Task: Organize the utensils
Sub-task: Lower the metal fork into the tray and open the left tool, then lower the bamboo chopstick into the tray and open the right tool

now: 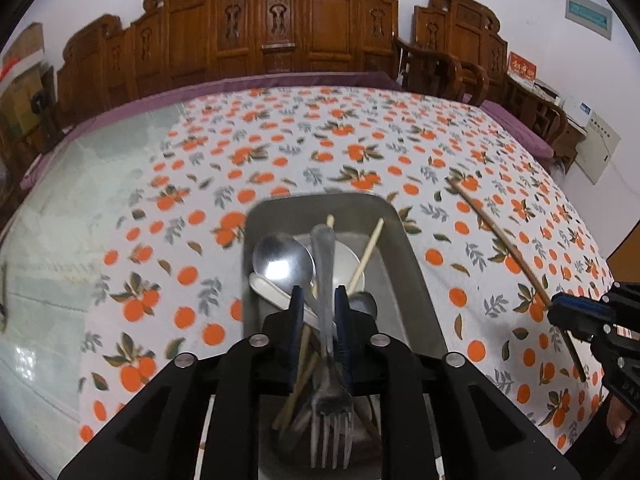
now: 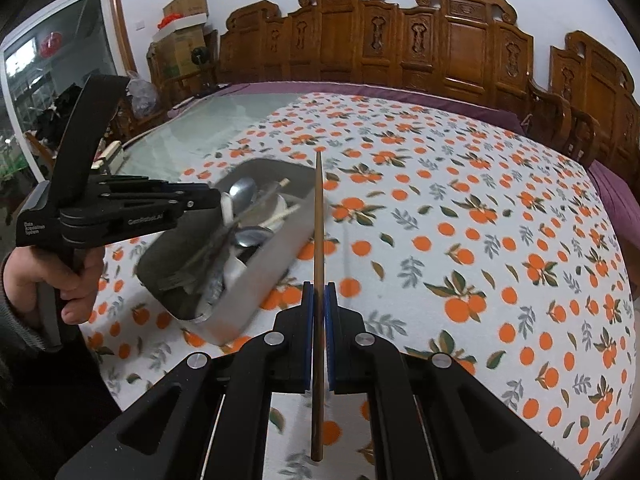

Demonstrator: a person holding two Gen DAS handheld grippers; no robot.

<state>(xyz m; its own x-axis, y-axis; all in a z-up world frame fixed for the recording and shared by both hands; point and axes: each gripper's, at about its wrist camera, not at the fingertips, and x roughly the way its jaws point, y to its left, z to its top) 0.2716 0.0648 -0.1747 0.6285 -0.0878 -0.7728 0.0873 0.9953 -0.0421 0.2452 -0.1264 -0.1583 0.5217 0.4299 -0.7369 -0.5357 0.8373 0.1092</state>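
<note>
A metal tray on the orange-print tablecloth holds a steel spoon, a white ceramic spoon and pale chopsticks. My left gripper is shut on a steel fork and holds it over the tray, tines toward the camera. My right gripper is shut on a brown chopstick, just right of the tray. The left gripper hangs over the tray's contents in the right wrist view. The right gripper and its chopstick show at right in the left wrist view.
The tablecloth covers the right part of a glass-topped table. Carved wooden chairs line the far edge. Cardboard boxes stand at the back left by a window.
</note>
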